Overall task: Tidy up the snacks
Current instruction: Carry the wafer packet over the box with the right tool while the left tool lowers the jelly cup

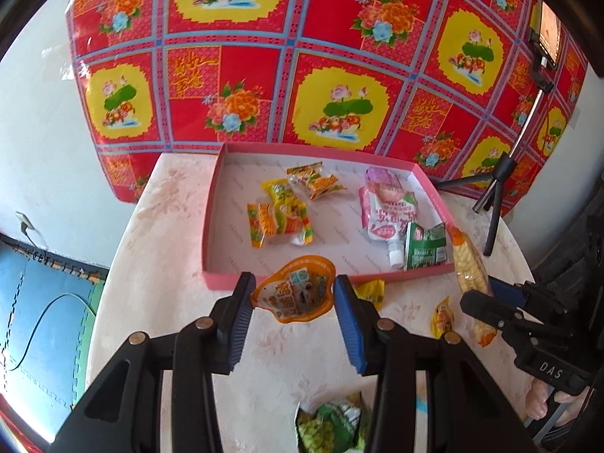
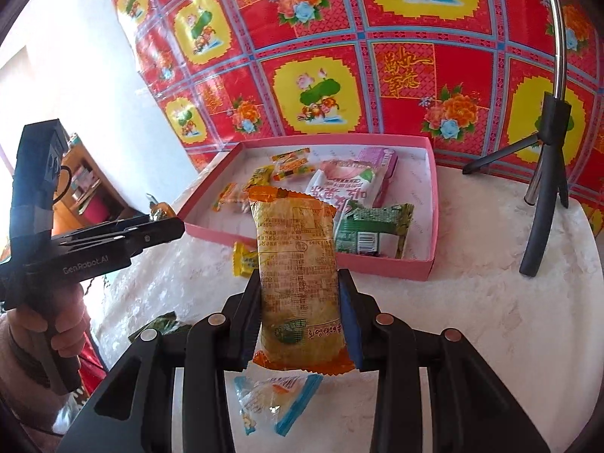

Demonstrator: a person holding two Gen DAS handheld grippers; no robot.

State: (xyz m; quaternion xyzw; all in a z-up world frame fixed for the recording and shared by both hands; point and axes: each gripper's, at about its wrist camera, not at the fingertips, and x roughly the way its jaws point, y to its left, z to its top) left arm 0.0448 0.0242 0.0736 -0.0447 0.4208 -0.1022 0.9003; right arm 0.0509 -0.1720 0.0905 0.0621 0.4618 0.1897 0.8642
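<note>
Right claw [image 2: 300, 309] grips the long yellow snack packet [image 2: 296, 283] mid-length — long axis running forward toward the pink tray [image 2: 385, 262]. Left claw [image 1: 292, 298], fingers spread, brackets an orange pouch [image 1: 294, 290] above the worktop [image 1: 158, 264].

pink box [image 1: 211, 226]: matt cardboard | orange packet [image 2: 296, 283]: glossy plastic film | table [image 2: 490, 321]: mottled, stone-like

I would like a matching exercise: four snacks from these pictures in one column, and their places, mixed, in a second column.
Snacks:
1. long yellow packet
2. orange pouch
3. pink pouch
4. blue-edged clear wrapper

Places:
A. inside the pink box
B. clamped in the right gripper
C. on the table, below the right gripper
D. between the left gripper's fingers

Pairs: 1-B, 2-D, 3-A, 4-C
</note>
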